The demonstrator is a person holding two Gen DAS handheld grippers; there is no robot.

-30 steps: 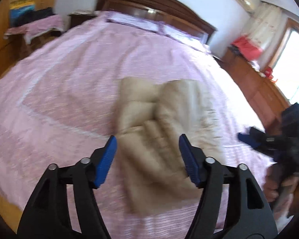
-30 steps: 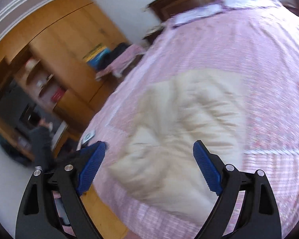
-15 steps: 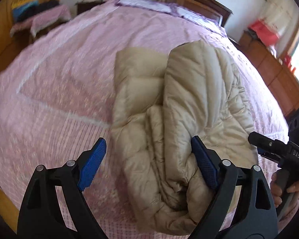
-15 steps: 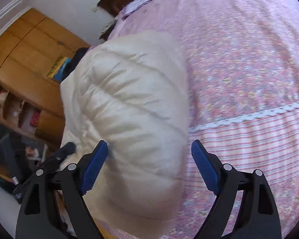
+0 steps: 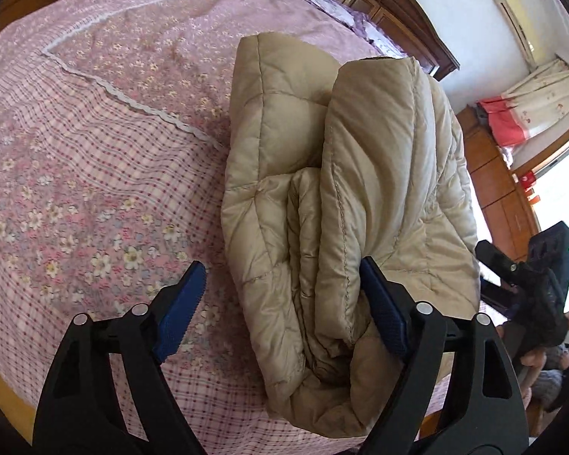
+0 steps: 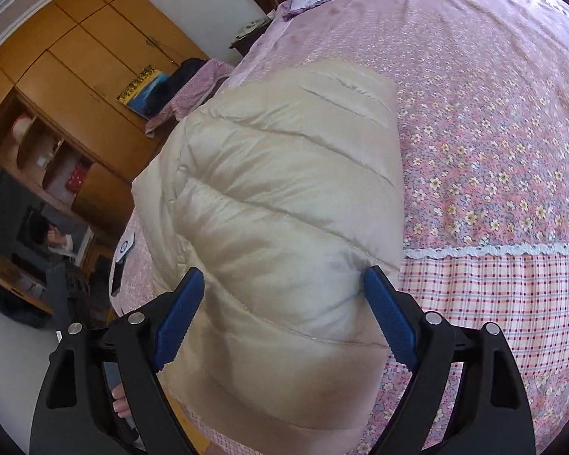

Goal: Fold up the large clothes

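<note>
**Both grippers wide over a folded beige coat at the bed's near edge**

Nearest the left wrist camera, the left gripper (image 5: 280,303) stands wide. Its jaws have just been closing a little, yet the left blue pad (image 5: 178,311) hangs over bare bedspread while the right one lies against a fold of the padded beige coat (image 5: 345,174). Nothing is clamped. The coat lies bundled lengthwise on the pink floral bedspread (image 5: 95,151), near the bed's near edge, with one thick quilted fold laid over another.

In the right wrist view the right gripper (image 6: 284,311) is also spread wide. The coat (image 6: 284,204) bulges up between its pads; whether either pad actually presses the fabric is hard to judge from this angle, but no pinch shows.

Further off, in the left view, the other hand-held gripper (image 5: 531,276) sits past the coat's right side, with fingers (image 5: 535,358) round its handle.

At the far side, past the bed's edge, an open shelf unit (image 6: 45,159) under wooden cupboards (image 6: 76,49) holds small items in its compartments, one red; the rest are too blurred to name. A dark wooden headboard (image 5: 394,11) closes the bed's far end.
</note>
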